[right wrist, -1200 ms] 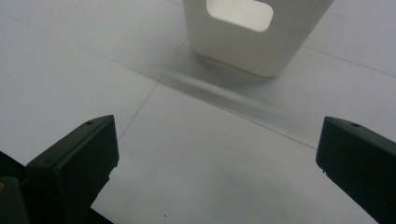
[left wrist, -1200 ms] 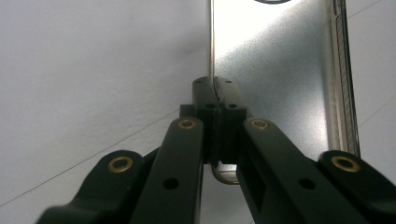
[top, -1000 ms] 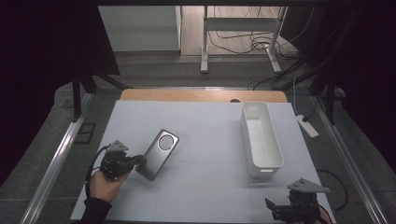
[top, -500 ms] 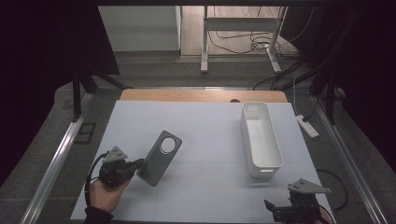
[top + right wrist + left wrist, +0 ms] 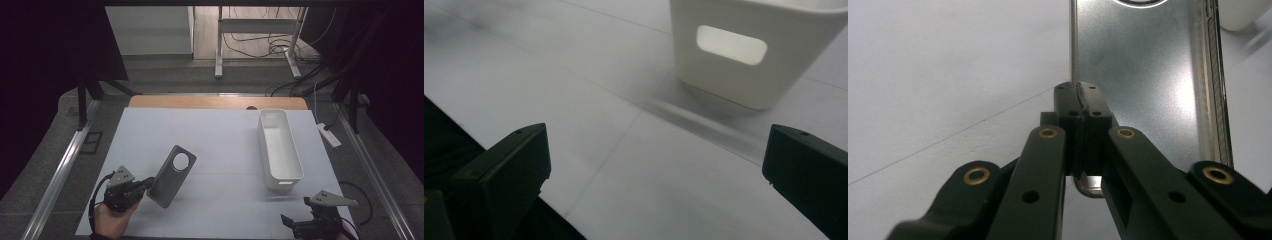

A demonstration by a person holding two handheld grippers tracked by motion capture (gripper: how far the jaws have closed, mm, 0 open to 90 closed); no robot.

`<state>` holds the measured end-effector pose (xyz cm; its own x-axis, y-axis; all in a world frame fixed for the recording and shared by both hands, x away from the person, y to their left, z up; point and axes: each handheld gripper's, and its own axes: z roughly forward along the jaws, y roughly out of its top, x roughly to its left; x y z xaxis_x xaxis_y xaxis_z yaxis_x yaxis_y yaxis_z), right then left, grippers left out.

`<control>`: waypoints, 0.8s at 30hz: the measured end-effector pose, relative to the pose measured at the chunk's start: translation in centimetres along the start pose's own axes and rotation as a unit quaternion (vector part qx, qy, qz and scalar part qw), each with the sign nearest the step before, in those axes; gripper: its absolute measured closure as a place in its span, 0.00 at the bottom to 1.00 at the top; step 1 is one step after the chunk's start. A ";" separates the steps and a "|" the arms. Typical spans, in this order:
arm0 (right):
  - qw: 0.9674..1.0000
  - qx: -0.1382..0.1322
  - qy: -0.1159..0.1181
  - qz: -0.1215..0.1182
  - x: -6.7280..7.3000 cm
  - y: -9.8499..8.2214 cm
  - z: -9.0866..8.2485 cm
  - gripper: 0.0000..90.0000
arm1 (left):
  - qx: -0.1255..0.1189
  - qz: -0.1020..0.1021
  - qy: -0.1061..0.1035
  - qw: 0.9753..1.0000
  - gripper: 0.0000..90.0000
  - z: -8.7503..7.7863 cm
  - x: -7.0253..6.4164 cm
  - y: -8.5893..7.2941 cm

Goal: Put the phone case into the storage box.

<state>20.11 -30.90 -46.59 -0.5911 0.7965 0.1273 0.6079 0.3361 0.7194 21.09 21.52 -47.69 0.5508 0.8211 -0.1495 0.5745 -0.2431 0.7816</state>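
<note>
Clamped between the jaws of the left gripper (image 5: 142,186) is the near short edge of a grey phone case (image 5: 171,175), as is seen from the high view. The jaws are pressed fully together on the thin edge, and in the left gripper view the two pads are seen to meet on the rim of the phone case (image 5: 1143,70), with no gap left between them beyond the thickness of the material. The case is held tilted, its far end raised off the white table mat (image 5: 220,150), and a shadow is cast beneath it. From the fingertips the case stretches away, and its round camera cut-out (image 5: 181,160) is found at the end farthest from the grip. The left hand (image 5: 112,215) is wrapped round the body of that gripper, behind the jaws.

The jaws of the right gripper (image 5: 295,229) are held wide apart, and nothing is held or touched by them; in the right gripper view a black fingertip (image 5: 514,160) is seen at each side with bare mat between. Straight ahead of these open fingers, a little way off, the white bin (image 5: 754,50) is stood on the mat, its short end wall with the handle slot turned towards them. The case is kept well apart from the bin, off to the left of the right gripper's fingers.
</note>
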 end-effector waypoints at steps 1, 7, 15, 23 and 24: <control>1.000 -0.002 0.006 0.002 0.0 0.1 0.0 0.00 | 0.000 0.000 -0.001 1.000 0.99 0.0 -0.1 0.0; 0.999 -0.010 0.033 0.002 0.2 0.6 -0.2 0.00 | 0.003 0.000 -0.003 1.000 0.99 -0.1 -0.7 -0.4; 0.997 -0.028 0.068 0.005 0.8 1.6 0.0 0.00 | 0.004 0.002 -0.016 1.000 0.99 0.3 -1.2 -0.4; 0.998 -0.010 0.065 -0.008 1.2 3.1 1.1 0.00 | 0.004 0.006 -0.025 1.000 0.99 0.8 -1.5 0.0; 0.998 -0.008 0.067 -0.009 1.3 3.4 1.2 0.00 | 0.003 0.007 -0.028 1.000 0.99 0.9 -1.5 0.1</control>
<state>22.07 -28.13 -44.84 -0.6687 0.7151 0.2037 0.5884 0.3415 0.7329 20.89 19.74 -47.94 0.5912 0.7879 -0.1724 0.5700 -0.2568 0.7805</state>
